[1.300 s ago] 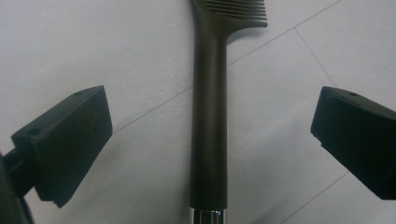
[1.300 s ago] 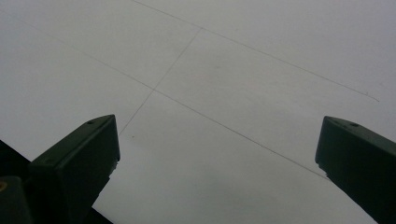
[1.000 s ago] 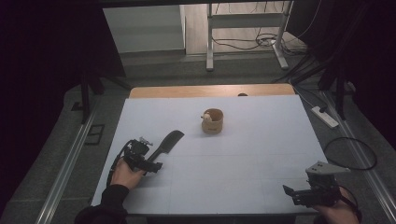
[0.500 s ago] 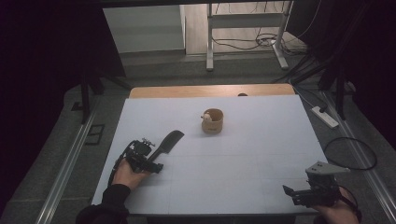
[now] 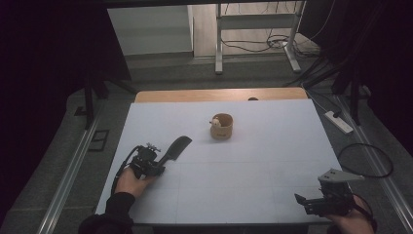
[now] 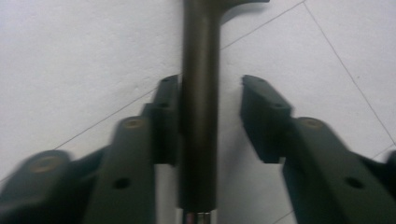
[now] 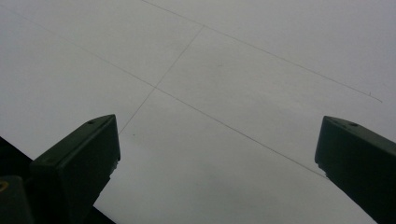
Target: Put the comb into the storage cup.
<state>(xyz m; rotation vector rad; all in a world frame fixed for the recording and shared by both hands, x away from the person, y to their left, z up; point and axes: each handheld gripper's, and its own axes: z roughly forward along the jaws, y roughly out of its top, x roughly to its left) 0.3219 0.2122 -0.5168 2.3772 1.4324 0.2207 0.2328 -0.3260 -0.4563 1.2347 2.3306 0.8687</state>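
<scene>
A dark long-handled utensil (image 5: 175,147) lies on the white table (image 5: 253,165), its broad end pointing away to the right. My left gripper (image 5: 159,161) sits at its handle end. In the left gripper view the handle (image 6: 200,116) runs straight up between the jaws of my left gripper (image 6: 210,83). One pad touches the handle and a gap stays at the other. The jaws have just been closing on it. My right gripper (image 5: 303,202) rests low at the near right corner. It is open over bare table in the right gripper view (image 7: 217,121).
A small wooden cup (image 5: 222,126) with a pale thing at its rim stands mid-table, farther back. A strip of bare wood (image 5: 219,94) edges the far side. A power strip (image 5: 339,122) and cables lie on the floor to the right.
The left gripper's jaws have narrowed around the utensil's handle. Both hands stay where they were, and the utensil has not shifted.
</scene>
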